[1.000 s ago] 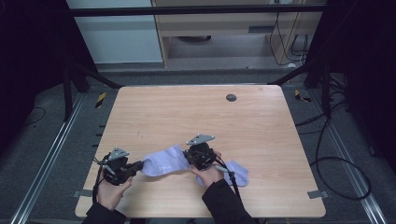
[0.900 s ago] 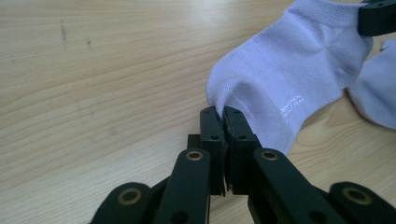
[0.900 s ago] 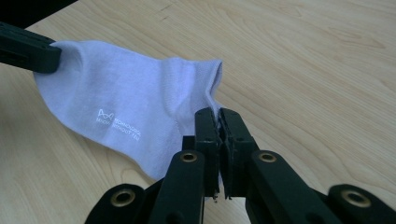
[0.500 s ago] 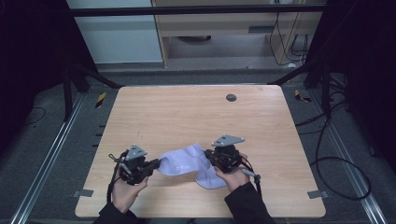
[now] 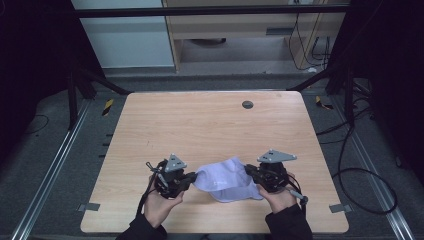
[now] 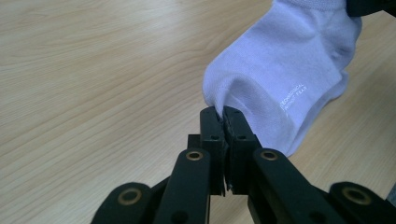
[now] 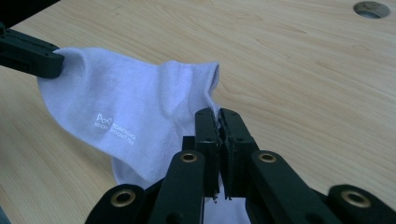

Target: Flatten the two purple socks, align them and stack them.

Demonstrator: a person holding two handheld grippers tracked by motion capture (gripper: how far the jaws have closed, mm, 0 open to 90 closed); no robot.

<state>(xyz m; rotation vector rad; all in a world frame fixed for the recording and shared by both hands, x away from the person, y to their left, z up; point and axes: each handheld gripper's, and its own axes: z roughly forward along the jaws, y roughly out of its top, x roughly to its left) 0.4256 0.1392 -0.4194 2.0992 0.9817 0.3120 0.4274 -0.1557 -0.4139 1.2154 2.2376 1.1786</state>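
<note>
Cloth like this is behaving as light, soft and floppy: the sock (image 5: 227, 179) is sagging between its two held ends, so it is probably draping and folding wherever it is not supported. Edges and corners are looking like the sensible places to pinch, since the thin knit is bunching easily into closed jaws. The left gripper (image 6: 223, 116) is clamping one end of the sock, and the right gripper (image 7: 218, 116) is pinching the edge by the opening, both jaws squeezed tight on the fabric. The sock is hanging stretched between them just above the near part of the table (image 5: 210, 125), its lower fold perhaps brushing the wood. It is looking pale lilac-white, short, with small white lettering printed on its side.
</note>
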